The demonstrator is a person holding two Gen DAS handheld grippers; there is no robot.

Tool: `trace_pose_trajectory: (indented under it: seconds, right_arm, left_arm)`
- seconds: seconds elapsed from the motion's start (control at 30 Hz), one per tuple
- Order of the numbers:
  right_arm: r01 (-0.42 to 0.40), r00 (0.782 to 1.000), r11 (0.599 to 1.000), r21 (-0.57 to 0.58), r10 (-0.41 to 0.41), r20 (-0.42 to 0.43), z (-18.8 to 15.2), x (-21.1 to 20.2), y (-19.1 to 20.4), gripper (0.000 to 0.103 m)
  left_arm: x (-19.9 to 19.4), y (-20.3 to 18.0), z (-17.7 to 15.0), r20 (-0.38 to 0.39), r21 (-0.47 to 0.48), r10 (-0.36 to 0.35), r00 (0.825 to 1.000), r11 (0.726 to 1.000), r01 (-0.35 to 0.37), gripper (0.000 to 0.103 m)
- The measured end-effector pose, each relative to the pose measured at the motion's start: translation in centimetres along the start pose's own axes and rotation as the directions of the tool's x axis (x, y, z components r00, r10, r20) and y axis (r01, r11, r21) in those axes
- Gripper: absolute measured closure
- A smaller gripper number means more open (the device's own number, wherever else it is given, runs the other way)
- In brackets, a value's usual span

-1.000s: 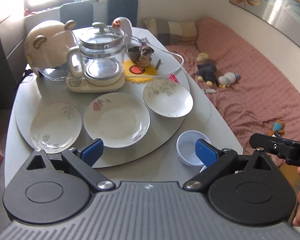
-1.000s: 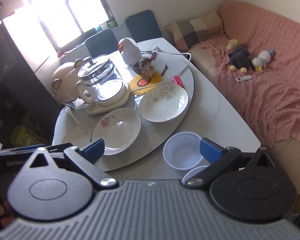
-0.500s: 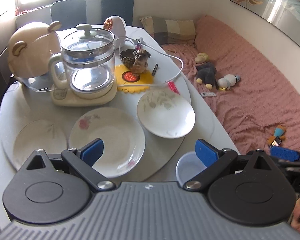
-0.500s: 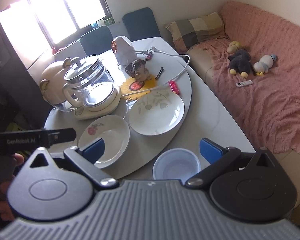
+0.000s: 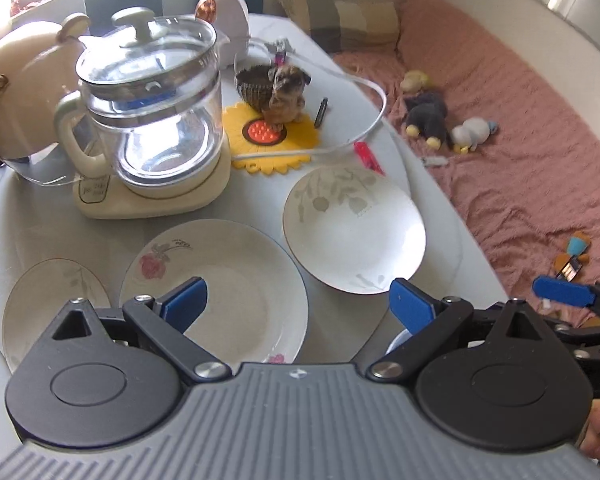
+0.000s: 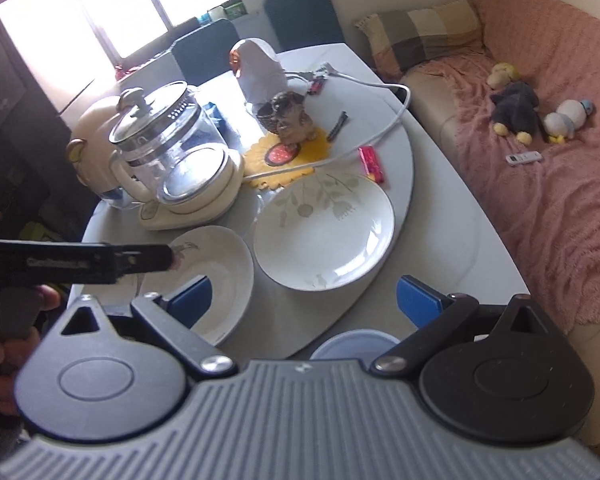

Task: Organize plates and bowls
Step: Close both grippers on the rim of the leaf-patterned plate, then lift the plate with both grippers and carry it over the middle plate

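Three white plates lie on the grey turntable [image 5: 256, 204]: a leaf-patterned plate [image 5: 354, 236] at right, a rose-patterned plate [image 5: 228, 284] in the middle, and a small plate [image 5: 48, 304] at left. My left gripper [image 5: 298, 304] is open and empty above the rose plate's near edge. My right gripper [image 6: 304, 298] is open and empty, hovering before the leaf plate [image 6: 324, 232] and the rose plate [image 6: 216, 276]. A pale blue bowl [image 6: 350, 346] sits just under it, mostly hidden. The bowl's rim [image 5: 396, 344] peeks out in the left wrist view.
A glass kettle on a cream base [image 5: 152, 120], a bear-shaped appliance [image 5: 20, 96], a yellow flower mat with a dog figurine [image 5: 284, 96], a white cable and a red packet [image 5: 368, 156] crowd the far table. A pink-covered sofa [image 5: 520, 140] with toys runs along the right.
Both grippers have moved forward and lower over the table. The plates look nearer and the blue bowl has slipped under the gripper bodies. Both stayed open.
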State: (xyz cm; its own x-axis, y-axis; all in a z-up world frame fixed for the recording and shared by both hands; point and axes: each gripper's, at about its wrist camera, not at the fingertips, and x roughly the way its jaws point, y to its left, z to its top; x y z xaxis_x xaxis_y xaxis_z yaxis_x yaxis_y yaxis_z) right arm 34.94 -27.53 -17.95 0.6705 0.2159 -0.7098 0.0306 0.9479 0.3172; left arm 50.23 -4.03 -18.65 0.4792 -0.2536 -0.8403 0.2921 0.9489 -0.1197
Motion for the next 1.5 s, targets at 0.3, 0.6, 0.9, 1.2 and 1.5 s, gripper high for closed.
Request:
trace_pose_trajectory:
  seconds: [0.3,0.6,0.9,1.2,1.5]
  right_arm:
    - [0.019,1.000,0.999,0.042,-0.019,0.000,2.0,3.8,-2.9,0.003]
    - [0.070,0.997,0.991,0.110,-0.067,-0.029,2.9,8.7,-6.2,0.038]
    - [0.067,0.996,0.980,0.187,-0.054,-0.071,3.4,13.0,-8.3,0.059]
    - [0.059,0.993,0.968,0.244,-0.032,-0.113,3.6,15.6,-9.3,0.079]
    - [0.057,0.992,0.971,0.233,-0.028,-0.125,4.0,16.9,-9.8,0.089]
  left_arm:
    - [6.2,-0.3,2.5,-0.045,-0.061,0.003,0.999,0.998,-0.006,0.004]
    - [12.1,0.3,4.9,-0.087,-0.042,0.000,0.996,0.999,-0.004,0.020]
    - [16.9,1.0,6.5,-0.114,-0.028,-0.024,0.993,0.999,0.021,0.044]
    - [19.9,2.6,7.4,-0.132,-0.084,-0.055,0.990,0.996,0.044,0.066]
    - [21.2,2.6,7.6,-0.154,-0.065,-0.078,0.985,0.996,0.069,0.083]
